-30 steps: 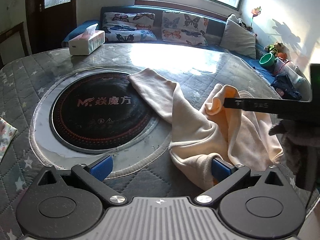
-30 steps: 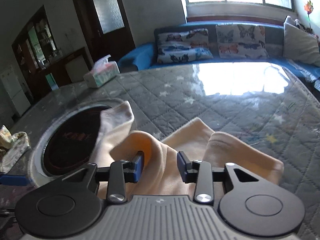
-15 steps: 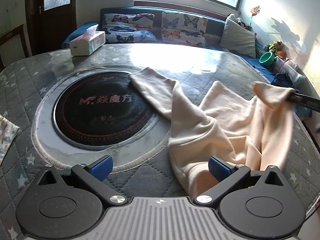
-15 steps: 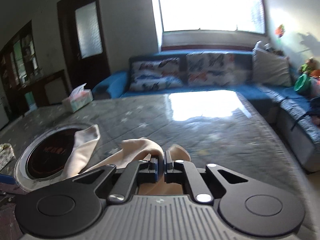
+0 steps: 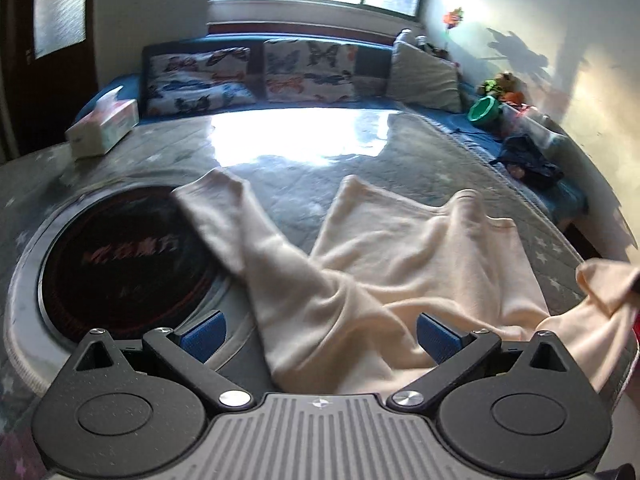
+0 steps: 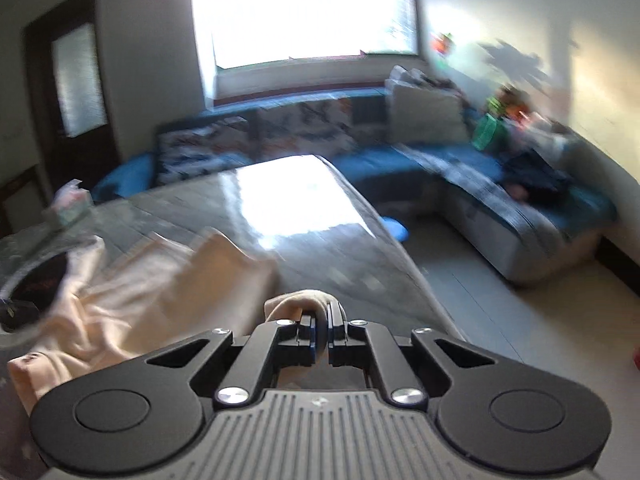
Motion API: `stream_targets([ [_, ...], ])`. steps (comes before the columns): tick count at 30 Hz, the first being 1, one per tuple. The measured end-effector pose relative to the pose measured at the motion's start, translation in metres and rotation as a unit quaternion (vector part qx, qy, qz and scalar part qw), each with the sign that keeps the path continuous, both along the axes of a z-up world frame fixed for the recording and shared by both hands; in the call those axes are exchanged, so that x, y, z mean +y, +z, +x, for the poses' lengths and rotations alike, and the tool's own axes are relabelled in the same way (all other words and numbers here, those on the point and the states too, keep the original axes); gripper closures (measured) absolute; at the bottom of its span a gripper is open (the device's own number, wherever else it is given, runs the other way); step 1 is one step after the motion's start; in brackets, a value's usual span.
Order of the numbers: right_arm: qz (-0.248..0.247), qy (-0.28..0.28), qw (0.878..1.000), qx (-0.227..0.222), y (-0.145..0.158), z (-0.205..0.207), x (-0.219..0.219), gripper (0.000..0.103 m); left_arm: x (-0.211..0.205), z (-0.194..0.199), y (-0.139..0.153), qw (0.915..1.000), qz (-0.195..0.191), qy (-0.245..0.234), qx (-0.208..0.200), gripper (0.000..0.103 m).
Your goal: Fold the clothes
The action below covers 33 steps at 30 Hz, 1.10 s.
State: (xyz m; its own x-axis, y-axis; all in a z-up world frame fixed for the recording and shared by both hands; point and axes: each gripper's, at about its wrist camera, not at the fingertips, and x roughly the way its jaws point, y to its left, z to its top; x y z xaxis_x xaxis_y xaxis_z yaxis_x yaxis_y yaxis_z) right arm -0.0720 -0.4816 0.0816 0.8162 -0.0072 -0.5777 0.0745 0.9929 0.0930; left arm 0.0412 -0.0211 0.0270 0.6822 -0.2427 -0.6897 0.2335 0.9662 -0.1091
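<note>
A cream long-sleeved top (image 5: 400, 256) lies spread on the quilted round table (image 5: 400, 152), one sleeve reaching left over the black induction plate (image 5: 120, 256). My left gripper (image 5: 320, 334) is open, its blue pads either side of the garment's near edge, low over it. My right gripper (image 6: 320, 330) is shut on a fold of the top (image 6: 298, 300) and holds it out past the table's right edge; that pulled corner shows in the left wrist view (image 5: 604, 284). The rest of the top (image 6: 140, 288) trails left in the blurred right wrist view.
A tissue box (image 5: 104, 128) stands at the table's far left. A blue sofa with butterfly cushions (image 5: 256, 76) runs behind and along the right wall, with a green bowl (image 5: 486, 108) and dark clothes (image 5: 528, 160). Floor (image 6: 520, 320) lies right of the table.
My right gripper closed on the top and pulled it right, past the table's edge, stretching the garment flatter. My left gripper stayed open and moved in over the near edge.
</note>
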Motion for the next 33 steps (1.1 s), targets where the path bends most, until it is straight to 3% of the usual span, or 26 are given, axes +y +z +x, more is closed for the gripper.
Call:
stream_targets([
  [5,0.001,-0.045,0.998,0.053,-0.022,-0.010,-0.024,0.093,-0.015,0.017,-0.004,0.9991,0.021,-0.030,-0.023,0.000],
  [10,0.000,-0.054,0.997,0.053,-0.019,-0.020,-0.032,0.077,-0.017,0.041,-0.002,0.9978,-0.021,-0.045,-0.044,0.001],
  [12,0.001,-0.059,0.997,0.050,-0.016,-0.022,-0.035,0.077,-0.019,0.052,-0.004,0.9974,-0.035,-0.048,-0.040,0.005],
  [16,0.002,-0.055,0.998,0.033,-0.007,-0.016,-0.033,0.075,-0.023,0.068,-0.016,0.9982,-0.007,-0.049,-0.033,0.012],
  [21,-0.006,-0.011,1.000,0.015,0.001,0.001,-0.010,0.069,-0.009,0.065,-0.031,0.9992,0.014,-0.036,-0.013,0.018],
  [27,-0.006,0.060,0.998,0.017,-0.002,0.024,0.029,0.064,0.015,0.043,-0.036,0.9995,0.029,-0.013,-0.008,0.018],
  [33,0.004,0.104,0.994,0.037,-0.018,0.042,0.057,0.063,0.028,0.046,-0.020,0.9999,0.003,0.002,-0.014,0.017],
])
